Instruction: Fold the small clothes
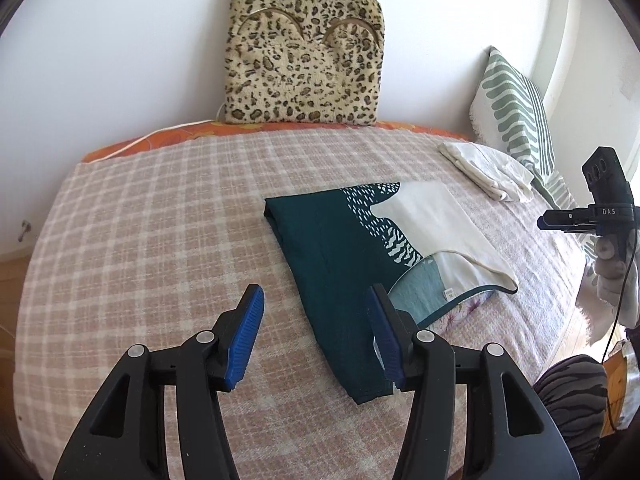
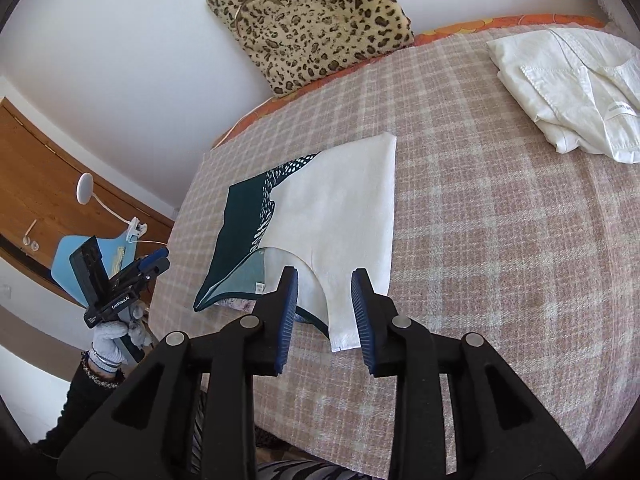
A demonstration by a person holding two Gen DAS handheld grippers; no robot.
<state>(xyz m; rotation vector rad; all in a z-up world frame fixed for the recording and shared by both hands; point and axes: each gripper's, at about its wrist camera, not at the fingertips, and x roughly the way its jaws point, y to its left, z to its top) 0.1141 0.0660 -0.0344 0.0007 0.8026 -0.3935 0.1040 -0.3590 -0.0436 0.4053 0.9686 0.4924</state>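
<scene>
A small top, dark green and white with a patterned band (image 1: 360,248), lies folded lengthwise on the checked blanket (image 1: 160,220); it also shows in the right wrist view (image 2: 332,216). My left gripper (image 1: 316,304) is open above the blanket at the garment's near dark green end, touching nothing. My right gripper (image 2: 325,288) is open over the white shoulder strap (image 2: 342,332), jaws either side of it, not closed. The right gripper shows at the right edge of the left wrist view (image 1: 560,220), and the left gripper shows at the left of the right wrist view (image 2: 154,264).
A folded white garment (image 2: 576,92) lies at the far right of the bed (image 1: 488,172). A leopard-print cushion (image 1: 304,52) leans on the wall. A green striped pillow (image 1: 516,112) stands at the right. A wooden door (image 2: 36,184) and a lamp (image 2: 85,188) are at the left.
</scene>
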